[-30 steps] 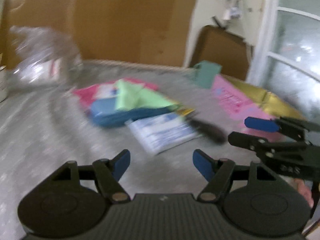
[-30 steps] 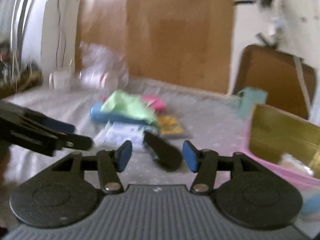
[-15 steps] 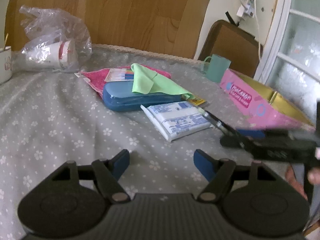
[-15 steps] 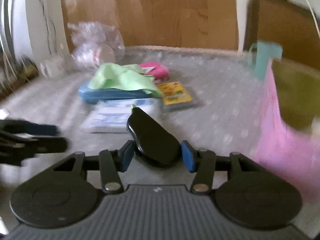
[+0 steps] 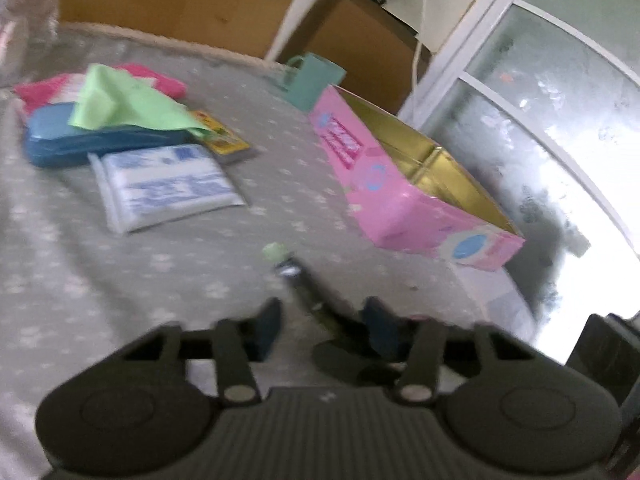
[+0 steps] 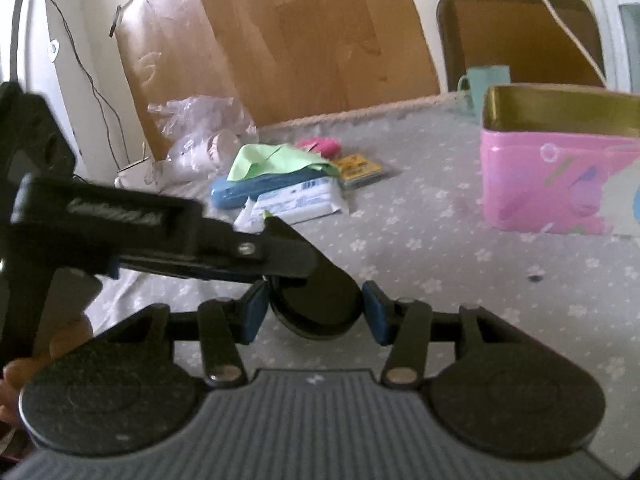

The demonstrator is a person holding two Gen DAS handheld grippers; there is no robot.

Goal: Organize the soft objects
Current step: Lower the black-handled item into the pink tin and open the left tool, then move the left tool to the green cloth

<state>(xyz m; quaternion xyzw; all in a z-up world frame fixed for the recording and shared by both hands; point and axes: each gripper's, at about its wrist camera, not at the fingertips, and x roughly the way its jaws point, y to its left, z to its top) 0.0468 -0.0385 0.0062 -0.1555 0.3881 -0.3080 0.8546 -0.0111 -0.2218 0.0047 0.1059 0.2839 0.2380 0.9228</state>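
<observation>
A black squeeze tube (image 6: 320, 292) with a pale green cap (image 6: 267, 214) hangs above the grey flowered tablecloth. My right gripper (image 6: 314, 312) is shut on its wide flat end. My left gripper (image 6: 280, 260) reaches in from the left and is pinched on the tube nearer the cap. In the left wrist view the tube (image 5: 304, 284) runs edge-on between the left gripper's (image 5: 322, 328) blurred fingers. A green cloth (image 6: 272, 160) lies over a blue case (image 6: 248, 190), with a pink cloth (image 6: 320, 145) behind them. An open pink box (image 6: 552, 184) with a gold inside stands at the right.
A white wipes packet (image 6: 300, 202) and a yellow packet (image 6: 356, 168) lie by the blue case. A teal cup (image 6: 488, 84) stands behind the box, and a clear plastic bag (image 6: 200, 132) sits at the back left. Cardboard leans on the wall. A person's fingers (image 6: 16, 376) show at the left edge.
My left gripper has swung right to the tube and closed on it. My right gripper has kept its hold on the tube and turned towards the pink box.
</observation>
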